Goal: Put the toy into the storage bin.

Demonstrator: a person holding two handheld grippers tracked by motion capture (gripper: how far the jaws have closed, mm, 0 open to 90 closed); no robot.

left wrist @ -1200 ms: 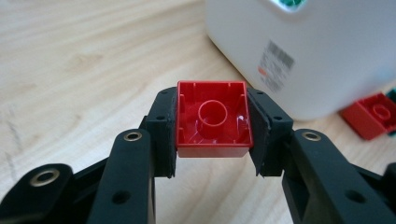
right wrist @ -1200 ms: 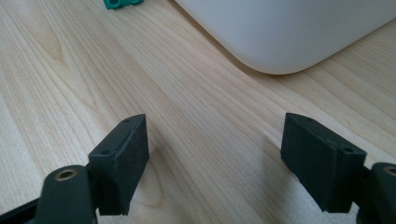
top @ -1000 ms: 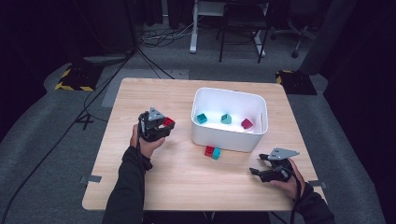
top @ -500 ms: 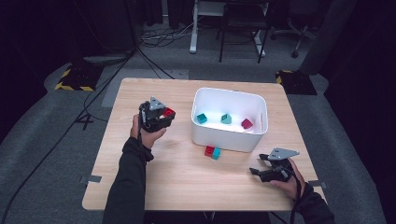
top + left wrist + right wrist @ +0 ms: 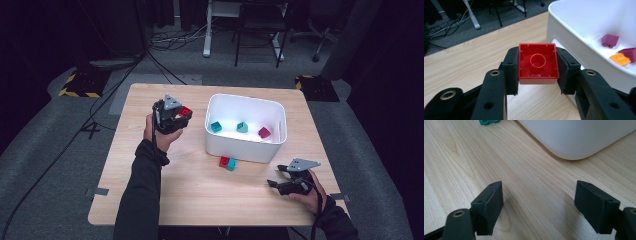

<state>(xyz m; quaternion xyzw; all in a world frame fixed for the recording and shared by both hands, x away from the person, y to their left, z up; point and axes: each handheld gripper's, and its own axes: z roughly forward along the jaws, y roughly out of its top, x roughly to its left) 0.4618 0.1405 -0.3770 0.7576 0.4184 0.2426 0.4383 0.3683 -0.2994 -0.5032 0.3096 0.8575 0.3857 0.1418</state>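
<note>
Left of the white bin [image 5: 274,150], your left gripper [image 5: 537,66] clamps a red brick [image 5: 537,62], hollow underside facing the camera. Your right gripper [image 5: 539,202] rests near the bin, jaws wide apart, empty. The bin's rim cuts off its contents.

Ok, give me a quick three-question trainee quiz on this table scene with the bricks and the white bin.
1. True or false: the left hand-held gripper is clamped on a red brick.
2. What lies in front of the white bin on the table? A) a red and a teal brick B) a cup
3. The right hand-held gripper is open or shut?

Key: 1 true; 2 A; 3 open.
</note>
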